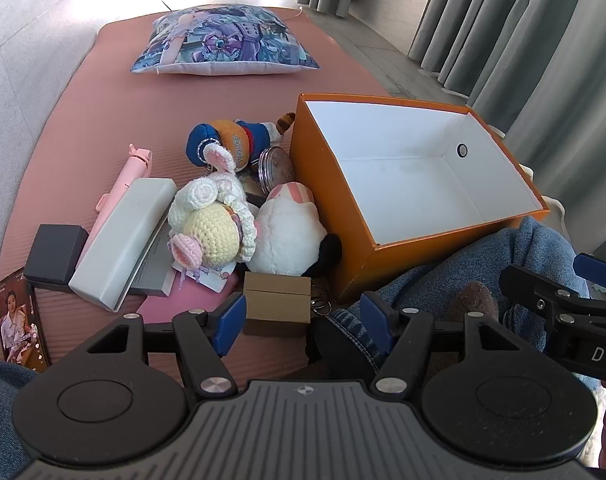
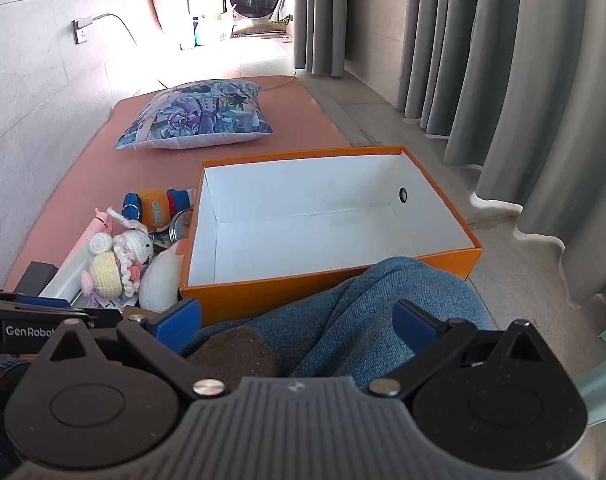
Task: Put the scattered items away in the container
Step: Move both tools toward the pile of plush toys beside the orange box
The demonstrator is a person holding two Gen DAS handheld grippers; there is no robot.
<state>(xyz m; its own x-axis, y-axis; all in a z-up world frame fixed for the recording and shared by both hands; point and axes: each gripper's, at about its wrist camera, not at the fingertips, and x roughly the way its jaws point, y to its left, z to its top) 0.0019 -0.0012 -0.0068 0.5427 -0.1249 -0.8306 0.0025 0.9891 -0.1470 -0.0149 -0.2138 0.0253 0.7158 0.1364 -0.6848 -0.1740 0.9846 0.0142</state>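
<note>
Left gripper (image 1: 303,320): jaws stood apart, nothing clamped; hung over the near edge of the pile, small brown cardboard box (image 1: 277,307) just beyond the blue pads (image 1: 230,318), not touched.
Right gripper (image 2: 297,322): jaws spread wide, empty; hovered above a denim-clad knee (image 2: 343,312) and a brown sock (image 2: 233,350), near side of the container.
Mat (image 1: 207,92): pink, ribbed, ran from near to far; everything sat on it.
Container (image 1: 415,184): orange box, white inside, nothing in it, right of the pile; one round hole in the far-right wall.
Cushion (image 1: 223,40): printed, lay flat at the far end, well apart from the pile.
Pile: all scattered items were left of the container, none inside.
White long box (image 1: 123,236): tilted, leaning across a grey box, left part of pile.
White plush (image 1: 287,236): touched the container's left wall, black part at its near side.
Crochet doll (image 1: 213,216): cream and yellow with pink ears, on top, just left of the white plush.
Blue-orange plush (image 1: 231,140): far side of pile.
Pink stick-shaped item (image 1: 119,184): beside the white long box, left.
Black box (image 1: 55,256): near left.
Phone (image 1: 19,320): screen lit, nearest left corner.
Round metal tin (image 1: 277,168): on edge, against the container wall.
Key ring (image 1: 321,304): near the container's near corner.
</note>
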